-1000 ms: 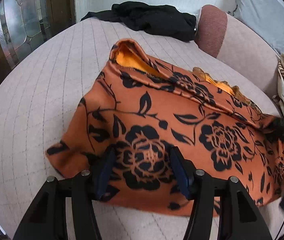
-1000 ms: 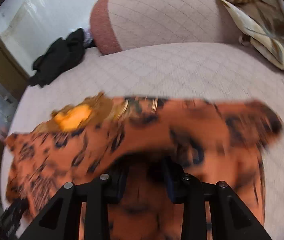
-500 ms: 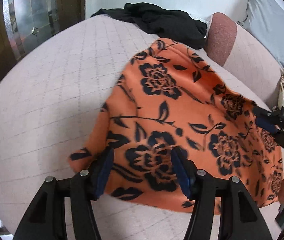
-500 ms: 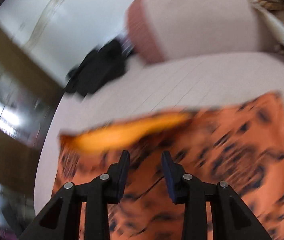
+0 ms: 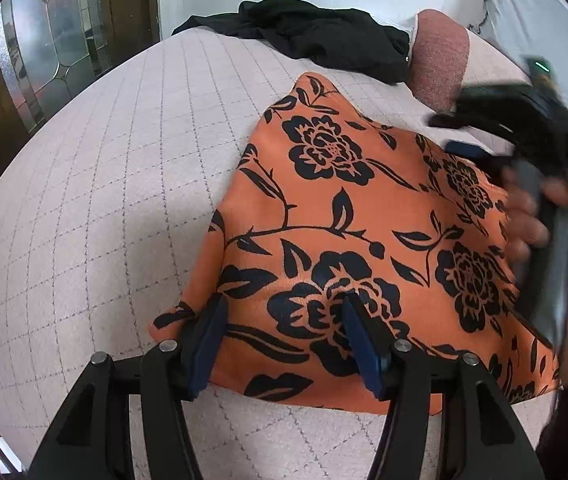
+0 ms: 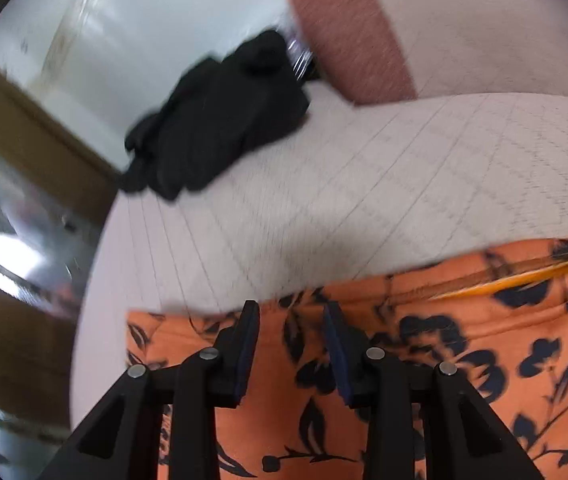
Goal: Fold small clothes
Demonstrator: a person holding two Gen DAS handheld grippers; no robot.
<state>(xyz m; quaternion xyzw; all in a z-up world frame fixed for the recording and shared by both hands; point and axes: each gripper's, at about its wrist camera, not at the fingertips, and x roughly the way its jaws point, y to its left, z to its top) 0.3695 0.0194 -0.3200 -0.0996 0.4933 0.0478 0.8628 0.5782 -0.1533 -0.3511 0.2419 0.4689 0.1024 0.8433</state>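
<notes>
Left view alone catches the right gripper [image 5: 460, 136], blurred; both it and the left gripper [image 5: 284, 312] spread, empty, over orange floral cloth [image 5: 364, 216] on quilted bed [image 5: 116, 168].

I see quilted pale cover [image 5: 124, 184] with diamond stitching, my landmark. Black clothing heap [image 5: 324, 36] lies crumpled at its far edge. Rust-ended bolster [image 5: 440, 60] sits just right of heap, touching cover. Leaded-glass door [image 5: 56, 48] stands beyond cover's left side; white wall [image 6: 132, 32] behind heap.
</notes>
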